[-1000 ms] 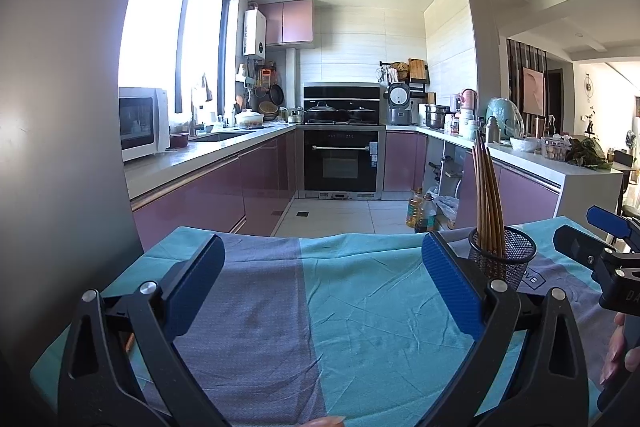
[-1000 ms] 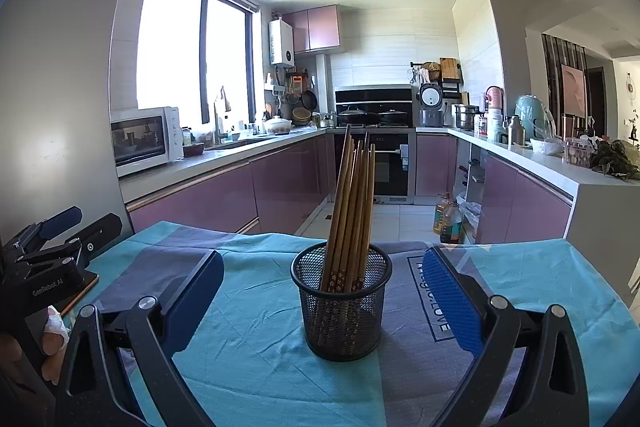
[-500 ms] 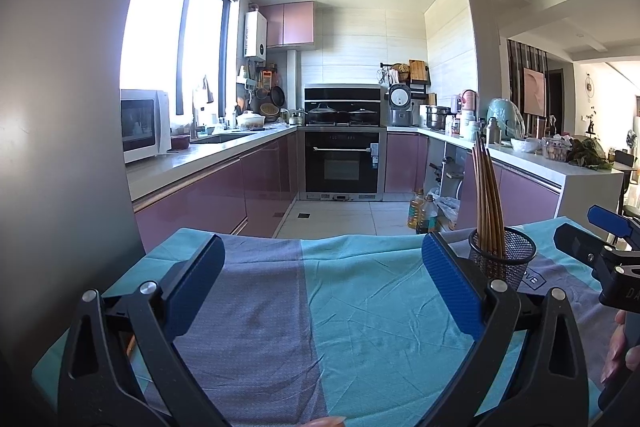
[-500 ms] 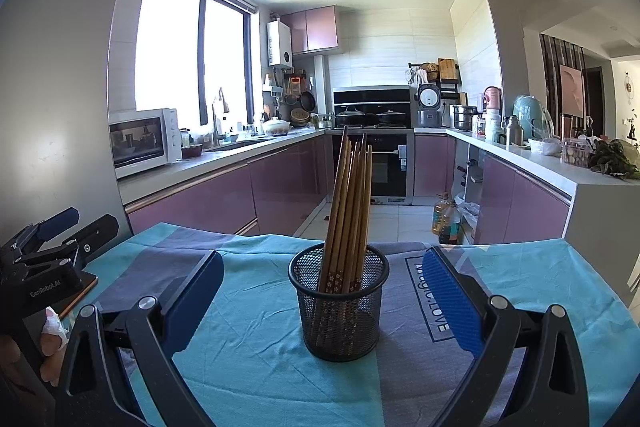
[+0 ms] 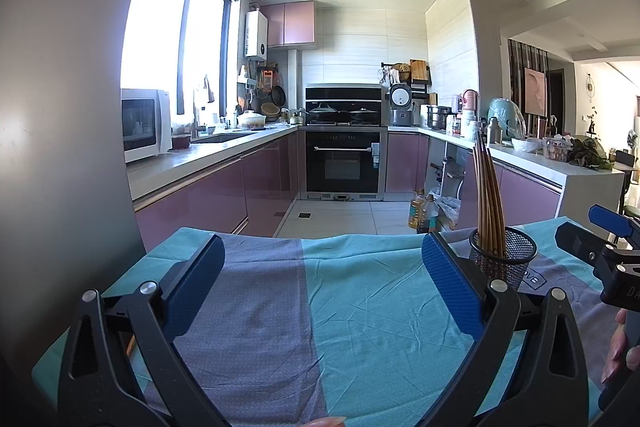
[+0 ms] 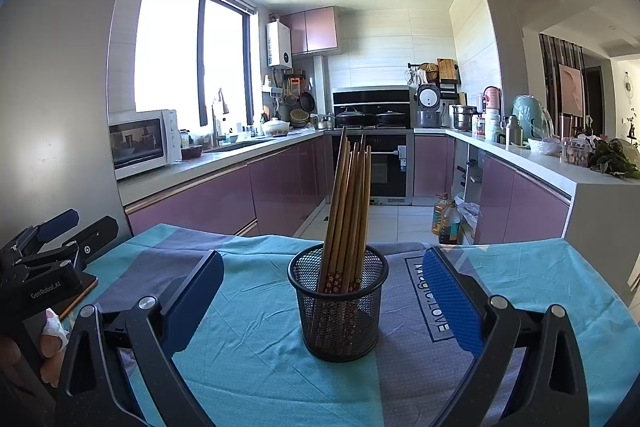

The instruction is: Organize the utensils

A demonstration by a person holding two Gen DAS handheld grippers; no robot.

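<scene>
One teal-grey tablecloth | mesh holder upright | purple kitchen cabinets

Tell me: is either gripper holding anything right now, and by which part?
Nothing is held. The left gripper and right gripper are both open; the chopsticks stand untouched in the mesh cup.

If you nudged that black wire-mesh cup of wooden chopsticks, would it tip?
Probably. The black wire-mesh cup looks light, and the tall wooden chopsticks lean above its rim. The wrinkled teal and grey cloth might drag along.
</scene>
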